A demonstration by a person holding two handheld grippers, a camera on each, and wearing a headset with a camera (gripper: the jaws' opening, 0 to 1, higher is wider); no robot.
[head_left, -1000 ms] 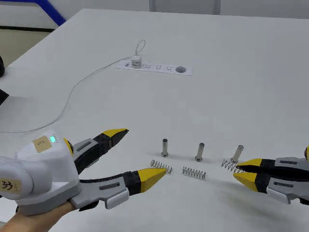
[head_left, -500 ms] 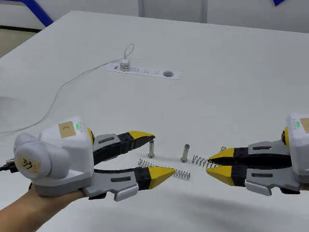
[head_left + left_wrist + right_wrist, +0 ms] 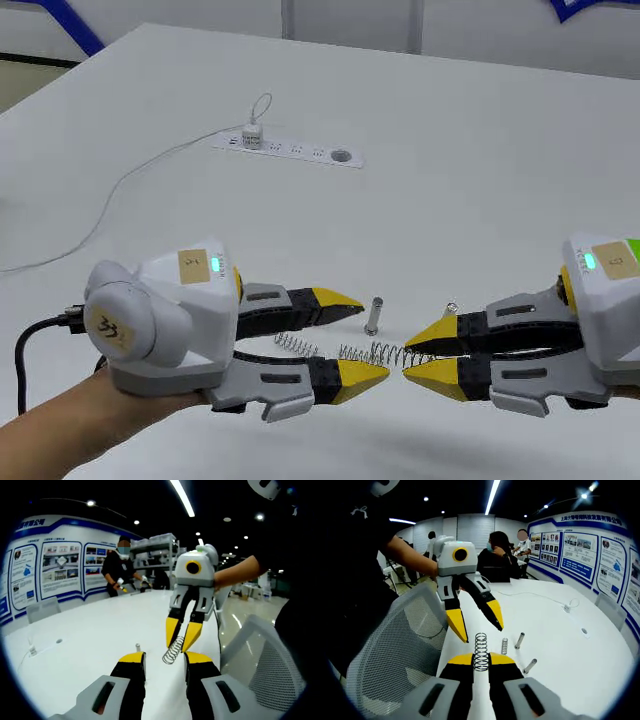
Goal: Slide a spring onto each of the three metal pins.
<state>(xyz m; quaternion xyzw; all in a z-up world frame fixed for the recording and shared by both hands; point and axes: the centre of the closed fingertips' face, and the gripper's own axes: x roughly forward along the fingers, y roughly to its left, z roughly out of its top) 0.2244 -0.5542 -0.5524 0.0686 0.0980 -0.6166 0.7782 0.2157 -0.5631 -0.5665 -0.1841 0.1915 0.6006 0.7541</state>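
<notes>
My right gripper [image 3: 412, 358] is shut on one end of a coil spring [image 3: 375, 352], which sticks out level toward my left gripper [image 3: 362, 336]. The left gripper is open, its yellow tips just above and below the spring's free end. In the right gripper view the held spring [image 3: 480, 647] stands up between my right gripper's [image 3: 481, 661] jaws, facing the open left gripper [image 3: 482, 633]. A second spring [image 3: 295, 345] lies on the white table [image 3: 480, 180]. Two upright metal pins [image 3: 375, 315] [image 3: 451, 308] stand behind the grippers; the right one is mostly hidden.
A white power strip [image 3: 300, 152] with a plugged charger and a long cable [image 3: 120, 185] lies at the far side of the table. A grey mesh chair [image 3: 395, 650] stands beside the table edge. People stand in the background.
The right gripper has lifted a spring off the table and carried it left. The left gripper has risen and come right, so both now meet above the table.
</notes>
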